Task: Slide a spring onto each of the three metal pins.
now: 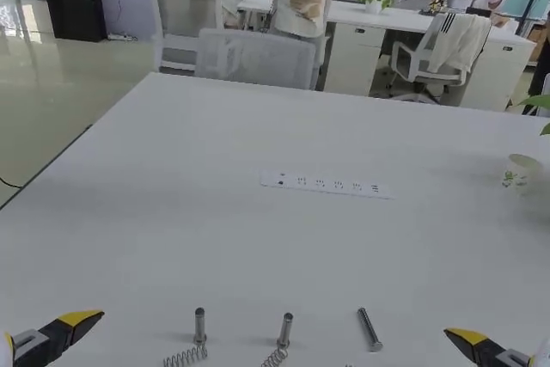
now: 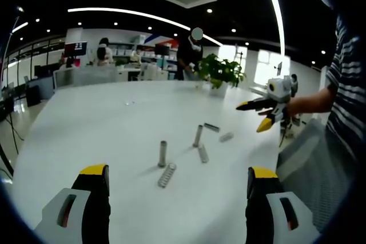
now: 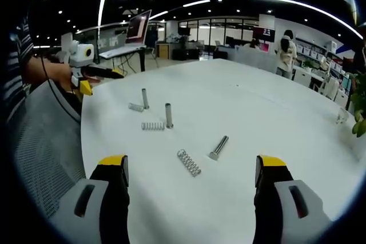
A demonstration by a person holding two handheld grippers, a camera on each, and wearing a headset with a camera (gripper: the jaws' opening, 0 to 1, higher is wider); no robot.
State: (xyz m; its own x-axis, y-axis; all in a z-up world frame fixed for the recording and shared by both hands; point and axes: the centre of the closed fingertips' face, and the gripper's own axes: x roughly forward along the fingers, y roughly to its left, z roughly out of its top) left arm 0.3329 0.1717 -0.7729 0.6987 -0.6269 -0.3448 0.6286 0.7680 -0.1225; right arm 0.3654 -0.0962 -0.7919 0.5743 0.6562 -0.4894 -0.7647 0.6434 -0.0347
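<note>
Three metal pins stand in a row near the table's front edge. The left pin [image 1: 199,326] and the middle pin [image 1: 284,330] are upright, and the right pin [image 1: 369,329] lies on its side. A spring [image 1: 185,356] lies by the left pin and another spring [image 1: 275,357] by the middle pin. A third spring [image 3: 189,162] lies beside the fallen pin [image 3: 218,147]. My left gripper [image 2: 178,171] hangs open left of the row, with nothing between its jaws. My right gripper [image 3: 191,164] is open to the right, also holding nothing.
A white power strip [image 1: 326,185] lies across the middle of the white table [image 1: 172,178]. A small patterned cup [image 1: 521,171] stands at the right edge, by a plant. Chairs, desks and several people are beyond the far edge.
</note>
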